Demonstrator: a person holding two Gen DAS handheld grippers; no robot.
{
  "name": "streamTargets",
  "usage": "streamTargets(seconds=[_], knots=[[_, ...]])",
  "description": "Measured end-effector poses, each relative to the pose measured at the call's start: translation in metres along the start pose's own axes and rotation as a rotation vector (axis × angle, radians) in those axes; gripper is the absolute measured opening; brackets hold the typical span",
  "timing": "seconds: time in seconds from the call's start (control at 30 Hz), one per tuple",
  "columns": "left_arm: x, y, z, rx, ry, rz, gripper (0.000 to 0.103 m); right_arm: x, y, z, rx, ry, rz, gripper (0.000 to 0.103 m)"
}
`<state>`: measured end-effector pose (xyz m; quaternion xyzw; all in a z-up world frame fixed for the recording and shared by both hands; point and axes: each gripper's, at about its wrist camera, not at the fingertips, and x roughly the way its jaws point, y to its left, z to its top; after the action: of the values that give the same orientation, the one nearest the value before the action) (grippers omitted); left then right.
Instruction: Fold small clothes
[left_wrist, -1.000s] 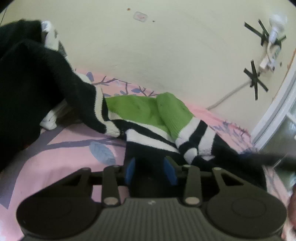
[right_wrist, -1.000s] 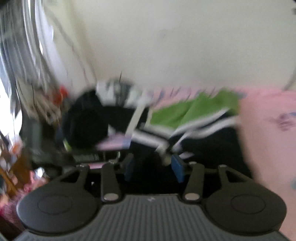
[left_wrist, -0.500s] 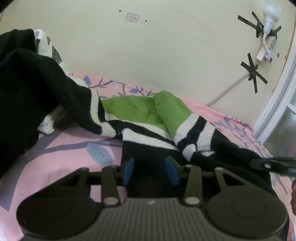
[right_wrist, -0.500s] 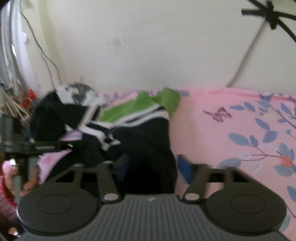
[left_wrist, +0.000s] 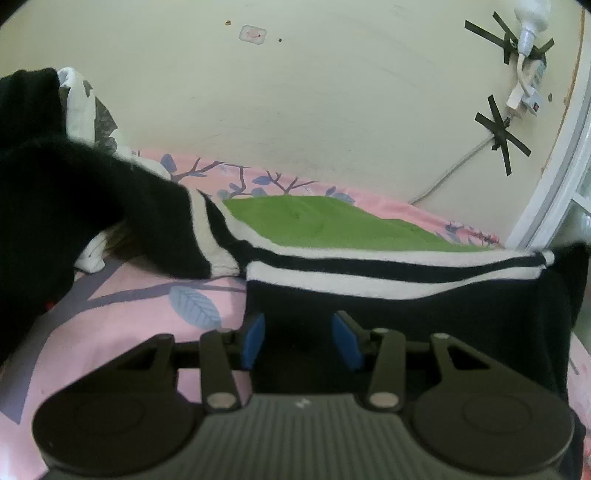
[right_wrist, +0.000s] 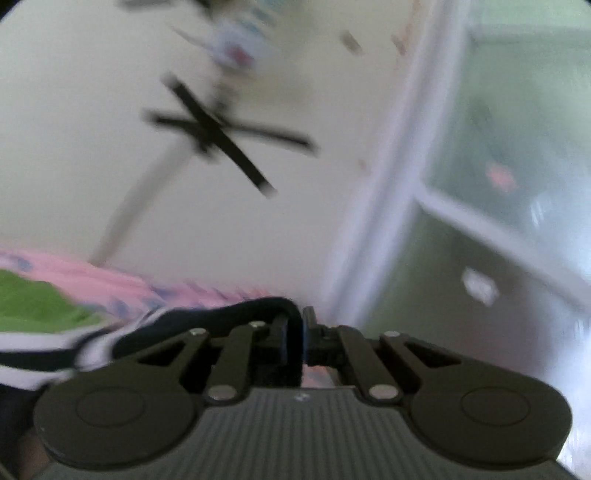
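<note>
Green, black and white knit, the sweater (left_wrist: 369, 258) lies stretched flat across the pink flowered bedsheet (left_wrist: 122, 314), its green part toward twelve o'clock by the cream wall (left_wrist: 332, 92). At six o'clock the left gripper (left_wrist: 298, 341) has its blue pads apart and has just been widening, the black hem between them but not pinched. At three o'clock the right gripper (right_wrist: 293, 338) is clamped on the sweater's black edge. A heap of dark clothes (left_wrist: 55, 177) sits at nine o'clock.
</note>
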<state>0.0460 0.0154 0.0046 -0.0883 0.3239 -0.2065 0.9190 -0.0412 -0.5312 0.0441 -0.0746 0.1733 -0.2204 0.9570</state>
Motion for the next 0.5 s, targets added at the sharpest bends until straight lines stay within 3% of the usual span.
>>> streamTargets(seconds=[0.03,0.07,0.1,0.13,0.3,0.5], knots=[[0.0,0.0,0.0,0.003,0.0,0.001,0.044,0.01,-0.005,-0.01,0.001,0.037,-0.015,0.009],[0.0,0.0,0.001,0.004,-0.001,-0.001,0.045,0.016,-0.007,-0.022,0.007,0.084,-0.013,0.019],[0.0,0.0,0.001,0.004,0.0,-0.002,0.045,0.018,-0.007,-0.032,0.023,0.118,0.01,0.038],[0.0,0.001,0.002,0.004,0.001,-0.004,0.046,0.015,-0.007,-0.041,0.04,0.125,0.043,0.042],[0.0,0.0,0.002,0.005,0.001,-0.004,0.047,-0.019,0.007,-0.068,0.055,0.139,0.223,0.043],[-0.001,-0.002,0.001,0.017,-0.002,-0.006,0.054,-0.059,0.017,-0.047,0.093,0.068,0.456,0.045]])
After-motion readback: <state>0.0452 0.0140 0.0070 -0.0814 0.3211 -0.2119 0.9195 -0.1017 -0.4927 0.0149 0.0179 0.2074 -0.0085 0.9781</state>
